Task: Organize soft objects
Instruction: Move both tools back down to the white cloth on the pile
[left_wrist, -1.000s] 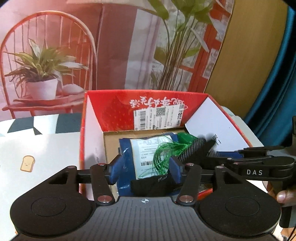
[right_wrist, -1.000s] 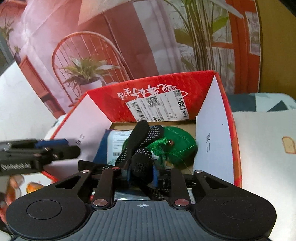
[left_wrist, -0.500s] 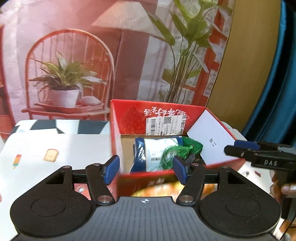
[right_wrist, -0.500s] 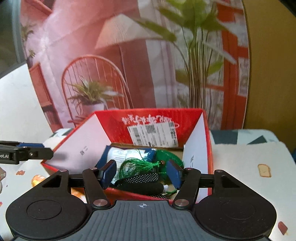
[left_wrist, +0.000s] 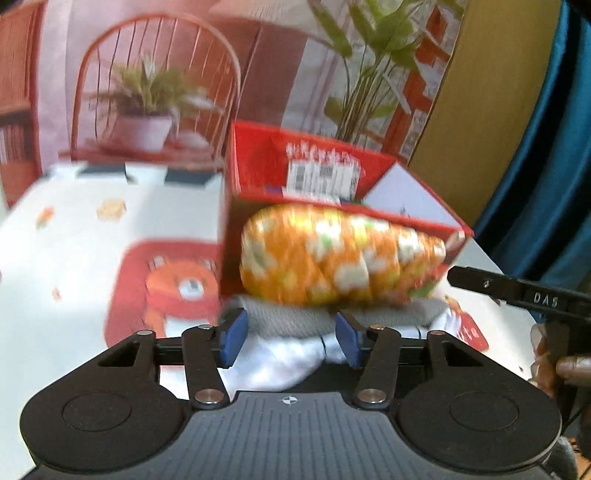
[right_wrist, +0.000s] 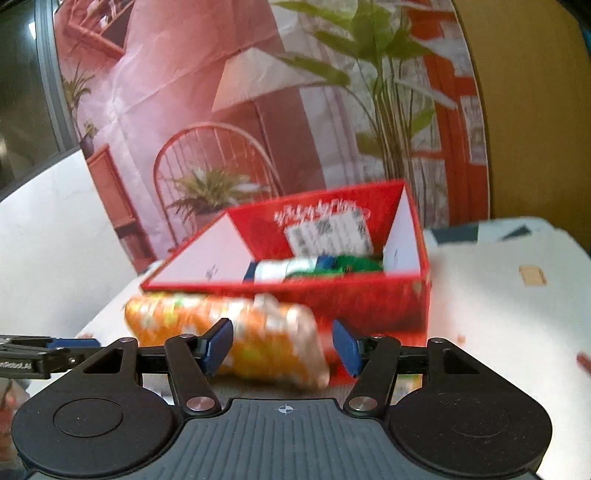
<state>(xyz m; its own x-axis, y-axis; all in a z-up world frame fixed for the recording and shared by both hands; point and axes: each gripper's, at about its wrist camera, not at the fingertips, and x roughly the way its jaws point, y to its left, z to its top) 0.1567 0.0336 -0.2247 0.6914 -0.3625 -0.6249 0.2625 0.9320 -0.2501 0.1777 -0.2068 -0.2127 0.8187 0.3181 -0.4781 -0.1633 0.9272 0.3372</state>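
A red cardboard box (left_wrist: 258, 162) (right_wrist: 369, 302) stands on the table and holds a blue-and-white packet (right_wrist: 284, 267) and a green soft item (right_wrist: 351, 264). An orange patterned soft bundle (left_wrist: 332, 262) (right_wrist: 229, 332) lies in front of the box, resting on a grey and white sock (left_wrist: 291, 325). My left gripper (left_wrist: 290, 338) is open and empty just above the sock. My right gripper (right_wrist: 280, 347) is open and empty close in front of the orange bundle. The right gripper's fingers also show at the right of the left wrist view (left_wrist: 517, 291).
The table carries a white cloth with small food prints and a red bear picture (left_wrist: 173, 284). A printed backdrop with a chair and plants (right_wrist: 221, 110) hangs behind the box. A blue curtain (left_wrist: 554, 166) hangs at the right.
Both grippers have pulled back out of the box and lowered toward the table in front of it. The right gripper let go of the black dotted item. The orange bundle and sock have come into view.
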